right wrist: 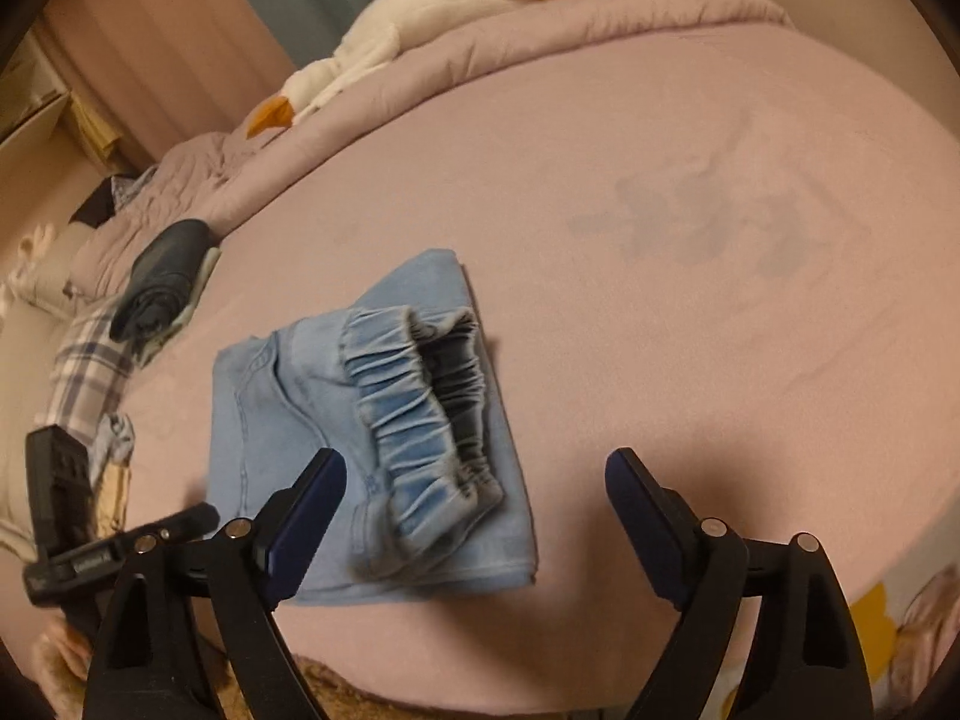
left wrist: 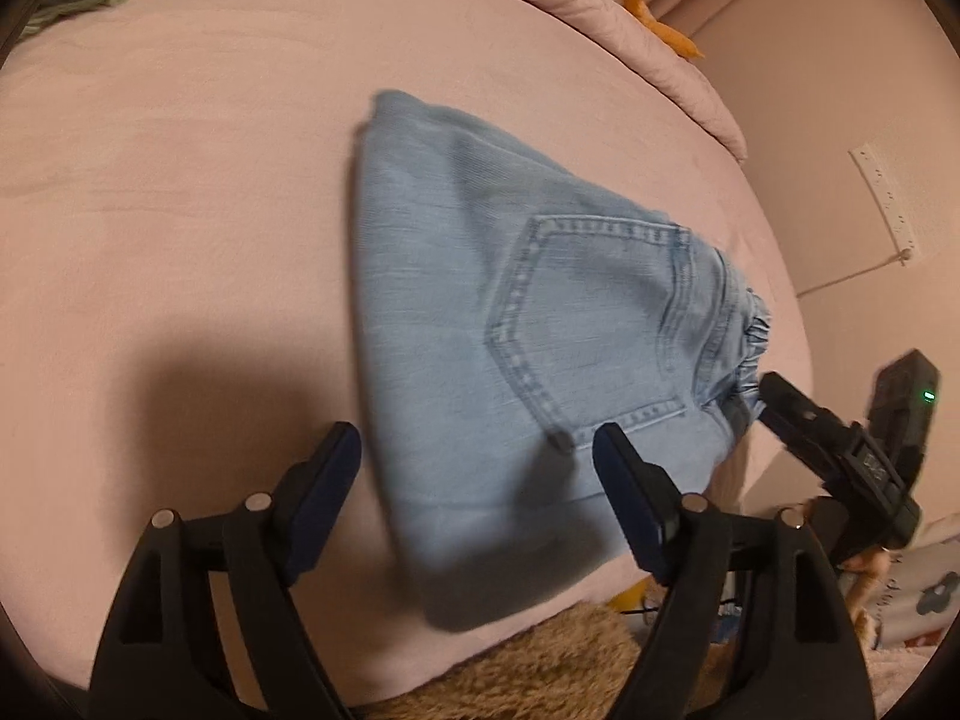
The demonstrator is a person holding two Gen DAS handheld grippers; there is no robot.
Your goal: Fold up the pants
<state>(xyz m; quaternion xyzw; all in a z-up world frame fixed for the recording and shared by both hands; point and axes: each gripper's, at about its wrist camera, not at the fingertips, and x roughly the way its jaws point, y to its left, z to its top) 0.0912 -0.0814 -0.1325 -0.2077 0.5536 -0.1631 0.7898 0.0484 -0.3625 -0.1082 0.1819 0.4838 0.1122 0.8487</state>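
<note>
The bed (right wrist: 690,312), covered in a pink sheet, fills both views and carries everything. A rumpled pink duvet (right wrist: 540,42) lies bunched along its far side, with a white plush goose (right wrist: 420,18) stretched over it. Near the left edge in the right wrist view sits a dark rolled garment (right wrist: 159,279) beside some plaid fabric (right wrist: 90,360).

The pants (right wrist: 372,438), light blue denim with an elastic waistband, lie near the front edge of the bed, already gathered into a compact, roughly rectangular stack. In the right wrist view the ruffled waistband sits on top of a flat layer beneath; in the left wrist view the back pocket (left wrist: 594,324) faces up and the stack tapers away from the camera. Judging by this, the folding looks essentially done; what may remain is squaring the edges or flattening the waistband, which stands up a little and gapes.

The left gripper (left wrist: 480,456) hovers over the near end of the pants with its jaws spread wide and nothing between them. The right gripper (right wrist: 474,480) is likewise wide open and holding nothing, one finger above the near corner of the stack, the other over bare sheet. Whether either one touches the fabric cannot be told; both appear just above it.
</note>
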